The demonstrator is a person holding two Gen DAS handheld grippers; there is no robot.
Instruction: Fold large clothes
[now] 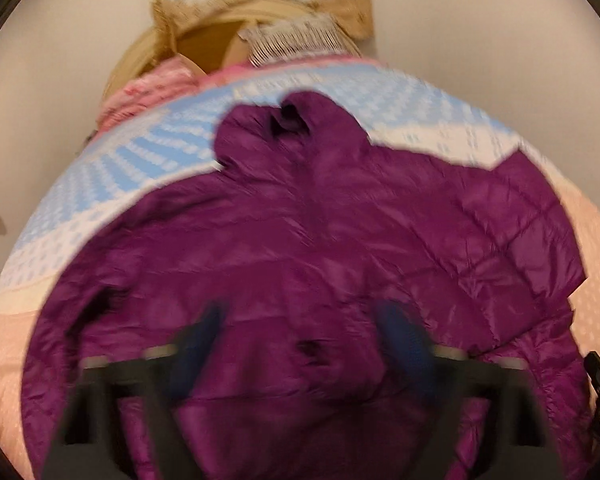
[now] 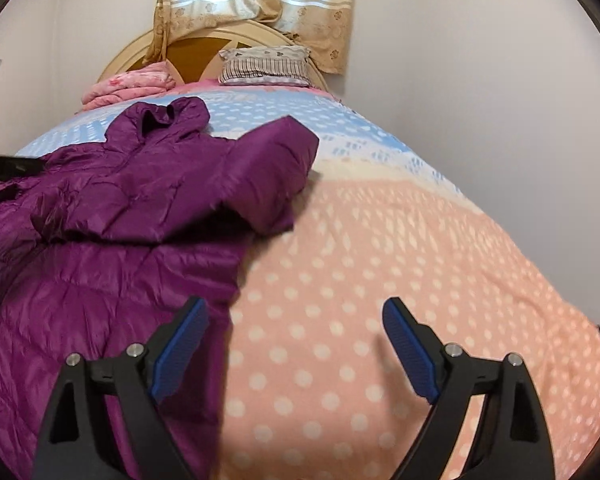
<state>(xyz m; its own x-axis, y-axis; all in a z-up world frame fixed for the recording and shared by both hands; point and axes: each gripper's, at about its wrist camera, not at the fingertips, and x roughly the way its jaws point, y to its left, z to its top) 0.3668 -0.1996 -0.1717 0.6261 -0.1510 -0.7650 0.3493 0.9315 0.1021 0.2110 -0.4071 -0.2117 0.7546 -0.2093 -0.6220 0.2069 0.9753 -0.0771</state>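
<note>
A purple quilted hooded jacket (image 1: 320,220) lies spread on the bed, its hood (image 1: 292,120) pointing toward the headboard. My left gripper (image 1: 300,336) hovers over the jacket's lower middle. It is blurred, its blue pads stand apart, and I see no fabric pinched between them. In the right wrist view the jacket (image 2: 120,208) fills the left side, with one sleeve (image 2: 276,152) folded across its chest. My right gripper (image 2: 294,320) stands wide open beside the jacket's right edge. Its left finger (image 2: 180,348) is over the hem and its right finger (image 2: 408,348) over bare bedspread.
The bedspread (image 2: 380,260) is peach with white dots near me and blue and white farther off. A striped pillow (image 2: 266,66) and a folded pink quilt (image 2: 128,84) lie by the wooden headboard (image 2: 132,52). Beige curtains (image 2: 260,8) hang behind, with plain walls on both sides.
</note>
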